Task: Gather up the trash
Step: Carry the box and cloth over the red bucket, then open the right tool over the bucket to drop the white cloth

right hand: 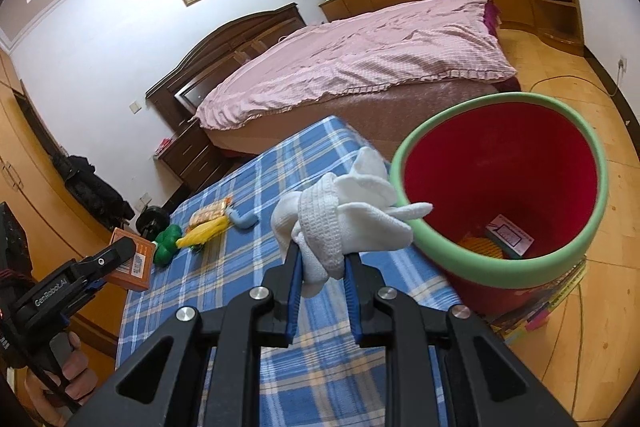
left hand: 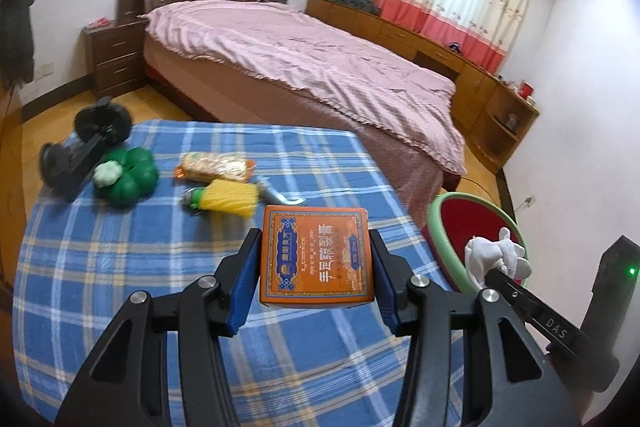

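Your right claw (right hand: 320,267) pinched the white cloth (right hand: 344,219) short of the bin (right hand: 500,271); your left claw (left hand: 316,259) clamped the orange box (left hand: 316,255). Released early, either could have dropped beside the worktop (left hand: 120,287) edge.

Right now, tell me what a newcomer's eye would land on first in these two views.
The orange box, clamped between the left tongs above the blue checked cloth, fills the left view. In the right view the right tongs grip a white rag beside the red bin with its green rim, which stands past the cloth's edge. Behind both lies the pink bed.
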Available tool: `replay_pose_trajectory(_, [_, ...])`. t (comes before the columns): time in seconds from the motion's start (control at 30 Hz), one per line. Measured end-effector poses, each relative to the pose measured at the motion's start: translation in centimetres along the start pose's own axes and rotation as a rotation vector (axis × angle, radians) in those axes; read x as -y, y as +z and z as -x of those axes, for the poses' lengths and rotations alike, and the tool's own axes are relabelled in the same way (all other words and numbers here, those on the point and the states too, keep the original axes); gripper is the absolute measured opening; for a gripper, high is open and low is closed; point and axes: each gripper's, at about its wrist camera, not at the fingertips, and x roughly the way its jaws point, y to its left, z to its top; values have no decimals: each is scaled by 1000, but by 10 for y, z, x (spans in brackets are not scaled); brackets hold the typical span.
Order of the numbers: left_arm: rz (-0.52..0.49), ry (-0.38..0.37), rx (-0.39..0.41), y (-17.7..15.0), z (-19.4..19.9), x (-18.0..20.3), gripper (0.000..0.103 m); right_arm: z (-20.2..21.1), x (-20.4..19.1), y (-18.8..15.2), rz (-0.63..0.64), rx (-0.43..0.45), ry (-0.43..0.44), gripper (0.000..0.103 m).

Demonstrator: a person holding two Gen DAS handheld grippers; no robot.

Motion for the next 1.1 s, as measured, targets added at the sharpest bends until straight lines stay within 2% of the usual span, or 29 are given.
replay_pose_trajectory(0.47, [-108,-97,-28,5,-35,61,51,9,51,14,-76,39,-78,22])
replay_pose_trajectory(0.87, [-225,-177,-82,3,-75,125,51,10,106,28,-129,51,-177,22])
replay_pose_trajectory(1.1, [-271,-218,-127,-3,-100,157,51,9,131,29,-143,41,-227,27])
